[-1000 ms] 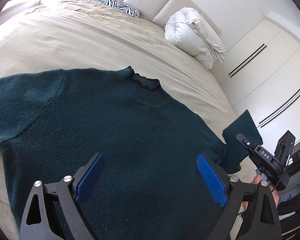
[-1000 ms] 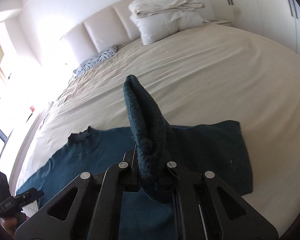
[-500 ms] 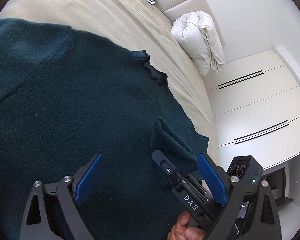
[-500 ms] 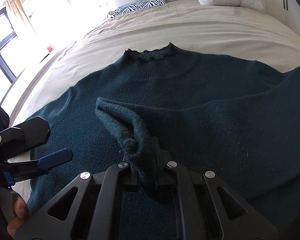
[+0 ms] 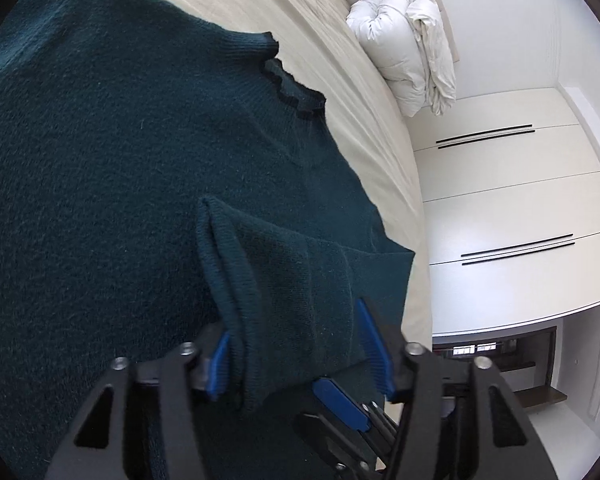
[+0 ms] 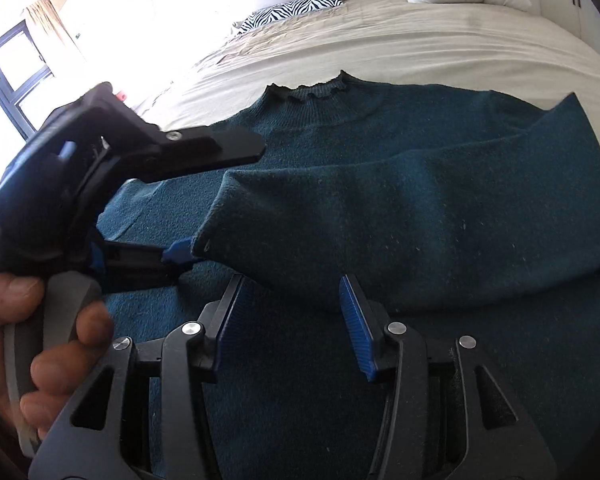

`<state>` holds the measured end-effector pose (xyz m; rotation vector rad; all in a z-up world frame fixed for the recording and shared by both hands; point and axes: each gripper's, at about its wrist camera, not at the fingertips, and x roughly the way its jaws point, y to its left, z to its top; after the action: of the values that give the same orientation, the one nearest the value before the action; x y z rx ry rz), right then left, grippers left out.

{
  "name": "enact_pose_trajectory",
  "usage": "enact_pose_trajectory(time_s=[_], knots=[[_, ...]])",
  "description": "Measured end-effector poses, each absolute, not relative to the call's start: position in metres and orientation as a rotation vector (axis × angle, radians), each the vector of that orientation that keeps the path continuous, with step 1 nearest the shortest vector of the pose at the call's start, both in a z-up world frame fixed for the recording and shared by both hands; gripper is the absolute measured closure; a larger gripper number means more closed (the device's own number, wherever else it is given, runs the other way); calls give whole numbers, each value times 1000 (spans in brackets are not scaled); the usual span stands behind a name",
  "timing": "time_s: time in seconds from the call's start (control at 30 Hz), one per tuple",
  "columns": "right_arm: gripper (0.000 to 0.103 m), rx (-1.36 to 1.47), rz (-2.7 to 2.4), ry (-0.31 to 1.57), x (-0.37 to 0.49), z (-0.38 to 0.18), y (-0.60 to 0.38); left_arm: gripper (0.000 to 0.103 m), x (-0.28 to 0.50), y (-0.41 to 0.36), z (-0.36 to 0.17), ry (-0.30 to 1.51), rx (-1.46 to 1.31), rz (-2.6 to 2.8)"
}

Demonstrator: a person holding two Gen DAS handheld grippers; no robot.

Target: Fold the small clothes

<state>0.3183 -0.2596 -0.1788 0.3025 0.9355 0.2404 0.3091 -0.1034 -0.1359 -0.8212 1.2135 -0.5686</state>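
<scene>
Our dark green sweater [image 6: 380,152] lies flat on the bed [image 6: 420,52], one sleeve [image 6: 400,224] folded across its chest. Both the right gripper [image 6: 292,320] and left gripper [image 5: 296,344] stand apart, holding nothing (the cuff sits between the left's fingers). Pulling away carelessly, we risk snagging the cuff and undoing the fold.

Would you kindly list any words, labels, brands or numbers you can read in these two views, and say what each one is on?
None can be read in either view.
The dark green sweater shows no tag or print.
The left hand-held gripper and right hand-held gripper bear no legible marking.
The zebra pillow carries only stripes.
</scene>
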Motion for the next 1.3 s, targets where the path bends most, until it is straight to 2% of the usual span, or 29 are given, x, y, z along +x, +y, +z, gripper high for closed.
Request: enact_pose_trajectory(time_s=[0.03,0.07,0.1,0.23,0.3,0.37,0.53,0.8,1.03,1.3], knots=[[57,335,242,937,309,-177,-269,83,310,-106,-136,1223,-796,-560],[57,371,245,935,300,-177,-280,93,310,-108,-135,1226,-770,-555],[57,408,247,932,291,-176,-291,95,310,-108,-132,1220,-757,-557],[55,535,251,913,263,-177,-334,94,315,-92,-108,1150,-716,-567],[50,603,251,890,251,-180,-356,94,318,-74,-98,1106,-691,-535],[50,662,226,870,241,-185,-375,94,319,-54,-95,1082,-683,-492],[50,797,200,850,224,-204,-406,94,322,-27,-109,1096,-638,-417],[50,766,218,852,222,-190,-413,91,323,-29,-135,1122,-591,-359],[49,830,252,789,271,-157,-456,88,322,-18,-149,1089,-637,-400],[49,979,312,968,375,-202,-480,90,310,-6,-164,996,-693,-455]])
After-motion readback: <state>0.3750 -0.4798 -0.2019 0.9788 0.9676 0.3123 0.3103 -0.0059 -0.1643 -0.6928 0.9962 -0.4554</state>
